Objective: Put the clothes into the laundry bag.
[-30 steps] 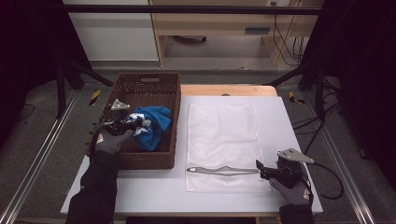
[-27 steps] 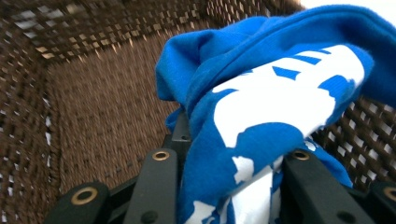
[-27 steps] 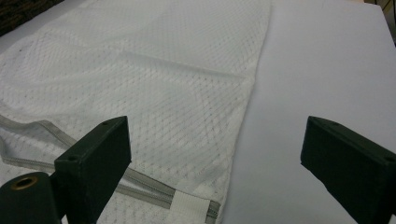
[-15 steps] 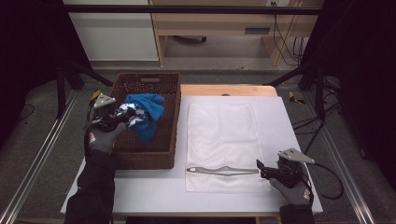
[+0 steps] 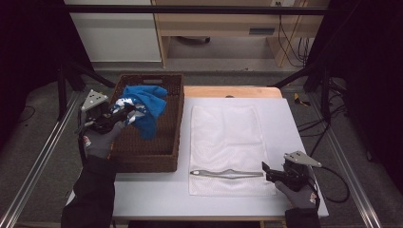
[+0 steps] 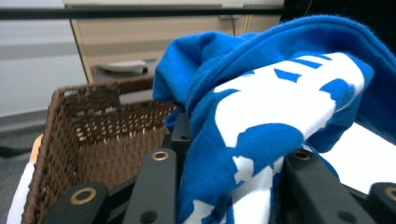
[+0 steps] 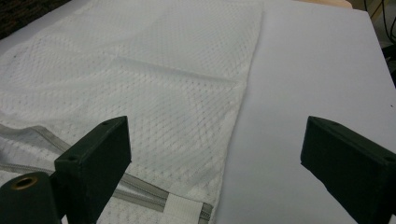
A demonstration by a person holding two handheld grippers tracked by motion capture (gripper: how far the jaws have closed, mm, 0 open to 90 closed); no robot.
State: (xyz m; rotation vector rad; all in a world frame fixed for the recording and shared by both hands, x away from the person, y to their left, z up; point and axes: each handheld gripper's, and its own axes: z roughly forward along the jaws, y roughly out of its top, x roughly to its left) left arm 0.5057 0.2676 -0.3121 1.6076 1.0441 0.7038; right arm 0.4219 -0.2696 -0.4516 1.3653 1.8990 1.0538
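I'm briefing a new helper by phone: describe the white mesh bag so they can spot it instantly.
Start at the white table. Right of the brown wicker basket lies a flat white rectangle: the mesh bag. Its netted weave and the grey zipper across its near end, just left of the open right claw, set it apart from the smooth tabletop.
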